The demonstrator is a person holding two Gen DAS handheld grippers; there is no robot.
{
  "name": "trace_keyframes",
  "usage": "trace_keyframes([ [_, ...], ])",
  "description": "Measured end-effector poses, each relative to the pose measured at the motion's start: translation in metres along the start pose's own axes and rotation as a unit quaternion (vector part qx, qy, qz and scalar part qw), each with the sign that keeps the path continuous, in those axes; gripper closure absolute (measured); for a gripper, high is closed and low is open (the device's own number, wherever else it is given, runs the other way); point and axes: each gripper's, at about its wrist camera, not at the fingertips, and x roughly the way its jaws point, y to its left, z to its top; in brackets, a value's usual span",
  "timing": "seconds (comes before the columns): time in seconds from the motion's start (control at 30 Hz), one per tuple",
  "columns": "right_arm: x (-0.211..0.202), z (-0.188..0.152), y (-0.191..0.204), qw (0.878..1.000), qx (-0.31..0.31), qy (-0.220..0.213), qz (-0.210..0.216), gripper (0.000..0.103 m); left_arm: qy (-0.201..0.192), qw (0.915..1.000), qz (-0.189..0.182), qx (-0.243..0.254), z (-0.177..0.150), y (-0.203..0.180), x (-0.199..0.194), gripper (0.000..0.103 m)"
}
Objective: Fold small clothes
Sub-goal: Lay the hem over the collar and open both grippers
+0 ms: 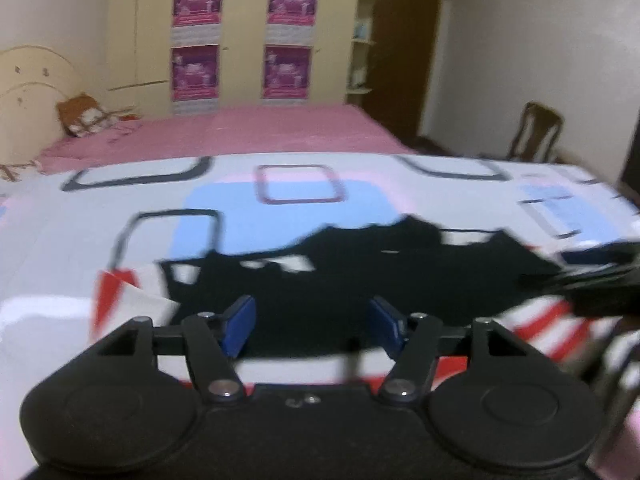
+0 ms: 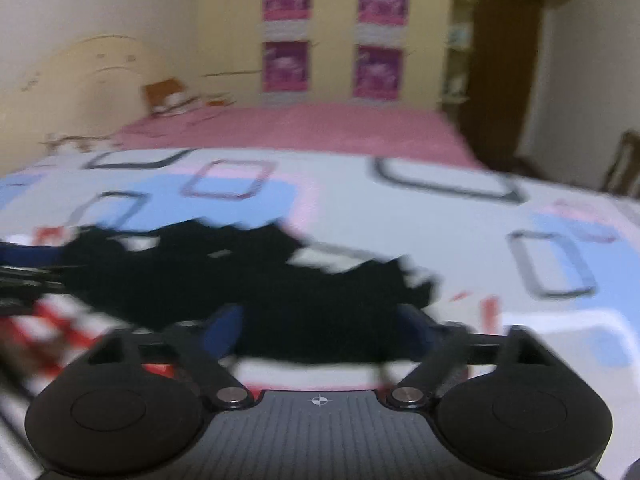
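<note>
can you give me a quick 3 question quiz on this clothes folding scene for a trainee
1. True or false: both grippers are open.
2. What colour is the garment that lies in front of the left gripper and the right gripper?
3. The garment lies on: A) a bare wooden floor, B) a patterned sheet, C) a chair.

Key: 1 true. 2 black. 3 B.
</note>
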Motion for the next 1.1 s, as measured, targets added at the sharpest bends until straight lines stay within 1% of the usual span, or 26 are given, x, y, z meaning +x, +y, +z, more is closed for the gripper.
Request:
trace_keyframes([
  [0.03,0.0,-0.001,0.004,1.0,0.003,0.011,0.014,0.055,0.003,1.0,-0.01,0.0,-0.004,-0.008,-0.003,0.042],
  [0.1,0.004,-0.009,0.016,0.999,0.002,0.034,0.031,0.055,0.003,0.9999,-0.015,-0.006,-0.011,-0.018,-0.007,0.044],
  [0.2,0.002,-0.02,0.031,0.998,-0.017,0.04,0.042,0.055,0.025,0.9995,-0.014,-0.017,-0.021,-0.028,-0.005,0.045],
  [0.23,0.002,-0.023,0.037,0.998,-0.024,0.043,0.048,0.055,0.031,0.9994,-0.015,-0.008,-0.025,-0.033,-0.003,0.051],
  [0.3,0.003,-0.027,0.044,0.997,-0.049,0.05,0.032,0.055,0.04,0.9992,-0.004,0.005,-0.031,-0.035,-0.002,0.05],
  [0.37,0.002,-0.028,0.04,0.997,-0.051,0.055,0.031,0.055,0.042,0.9991,-0.001,0.004,-0.033,-0.03,-0.004,0.047],
  [0.4,0.002,-0.029,0.037,0.997,-0.052,0.056,0.018,0.055,0.043,0.9989,0.013,0.015,-0.033,-0.028,-0.006,0.047],
  [0.43,-0.001,-0.029,0.03,0.997,-0.051,0.054,-0.009,0.055,0.043,0.9986,0.024,0.02,-0.034,-0.024,-0.011,0.046],
  [0.5,-0.007,-0.032,0.009,0.996,-0.03,0.052,-0.062,0.055,0.046,0.9975,0.049,0.022,-0.036,-0.013,-0.018,0.045],
  [0.53,-0.011,-0.036,-0.006,0.994,-0.013,0.054,-0.089,0.055,0.049,0.9961,0.069,0.024,-0.039,-0.005,-0.02,0.04],
  [0.57,-0.014,-0.04,-0.022,0.994,0.012,0.057,-0.097,0.048,0.051,0.9955,0.077,0.019,-0.042,0.004,-0.023,0.035],
  [0.6,-0.018,-0.044,-0.035,0.994,0.042,0.056,-0.087,0.047,0.052,0.9959,0.074,0.009,-0.042,0.011,-0.025,0.034],
  [0.63,-0.021,-0.047,-0.042,0.994,0.055,0.055,-0.081,0.047,0.052,0.9959,0.073,0.0,-0.043,0.017,-0.027,0.034],
  [0.7,-0.021,-0.046,-0.038,0.994,0.038,0.055,-0.086,0.047,0.052,0.9955,0.079,0.004,-0.044,0.018,-0.03,0.034],
  [0.73,-0.023,-0.044,-0.034,0.994,0.034,0.055,-0.091,0.047,0.053,0.9951,0.084,0.003,-0.043,0.016,-0.032,0.037],
  [0.77,-0.027,-0.042,-0.032,0.994,0.038,0.049,-0.09,0.047,0.052,0.9948,0.088,0.002,-0.042,0.012,-0.036,0.043],
  [0.8,-0.036,-0.041,-0.028,0.995,0.046,0.038,-0.082,0.047,0.047,0.9949,0.089,0.001,-0.04,0.009,-0.039,0.044],
  [0.87,-0.048,-0.041,-0.018,0.997,0.053,0.02,-0.055,0.047,0.031,0.9967,0.075,-0.006,-0.04,-0.003,-0.049,0.044],
  [0.93,-0.052,-0.046,0.006,0.999,0.028,0.016,-0.017,0.047,0.017,0.9986,0.049,-0.002,-0.045,-0.022,-0.058,0.044],
  [1.0,-0.055,-0.053,0.029,1.0,0.0,0.014,0.014,0.047,0.024,0.999,0.033,0.017,-0.053,-0.041,-0.056,0.044],
  [1.03,-0.053,-0.058,0.039,0.999,-0.012,0.02,0.025,0.05,0.032,0.9989,0.027,0.019,-0.057,-0.047,-0.052,0.044],
  [1.07,-0.049,-0.063,0.049,0.999,-0.026,0.029,0.028,0.057,0.04,0.9986,0.024,0.023,-0.062,-0.052,-0.047,0.041],
  [1.1,-0.046,-0.069,0.056,0.998,-0.041,0.036,0.022,0.057,0.046,0.9981,0.028,0.032,-0.067,-0.056,-0.043,0.04],
])
